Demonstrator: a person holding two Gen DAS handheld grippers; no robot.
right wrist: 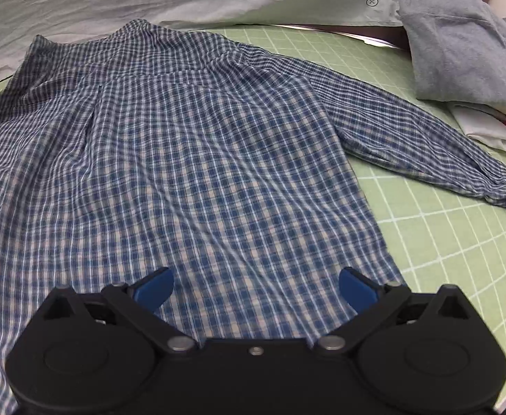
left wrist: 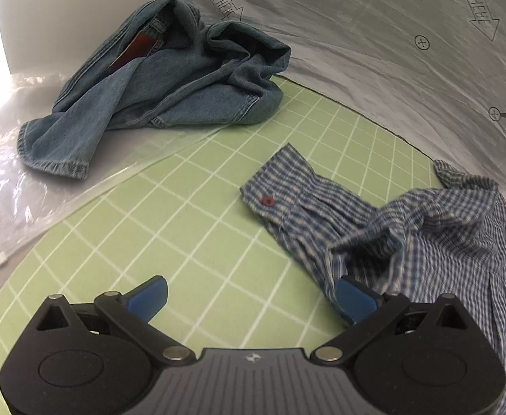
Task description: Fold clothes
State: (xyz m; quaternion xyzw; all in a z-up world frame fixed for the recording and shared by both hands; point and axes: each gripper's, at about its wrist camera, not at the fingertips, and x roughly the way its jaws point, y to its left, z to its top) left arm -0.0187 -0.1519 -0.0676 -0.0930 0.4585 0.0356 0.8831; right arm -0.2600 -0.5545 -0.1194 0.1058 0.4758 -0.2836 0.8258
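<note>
both hand-held grippers released, left hand-held gripper [left wrist: 251,299], right hand-held gripper [right wrist: 256,288], plaid shirt [right wrist: 183,138] cut off

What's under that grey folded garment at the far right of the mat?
Beneath the grey folded garment lies a white folded item with a red edge peeking out, resting on the green grid mat. How many pieces are stacked there is hidden.

Blue-and-white checked shirt [right wrist: 190,145] with a red cuff button [left wrist: 268,201]; faded blue denim garment [left wrist: 169,86]; pale green mat [left wrist: 169,214] with white grid; grey folded garment [right wrist: 467,48].
</note>
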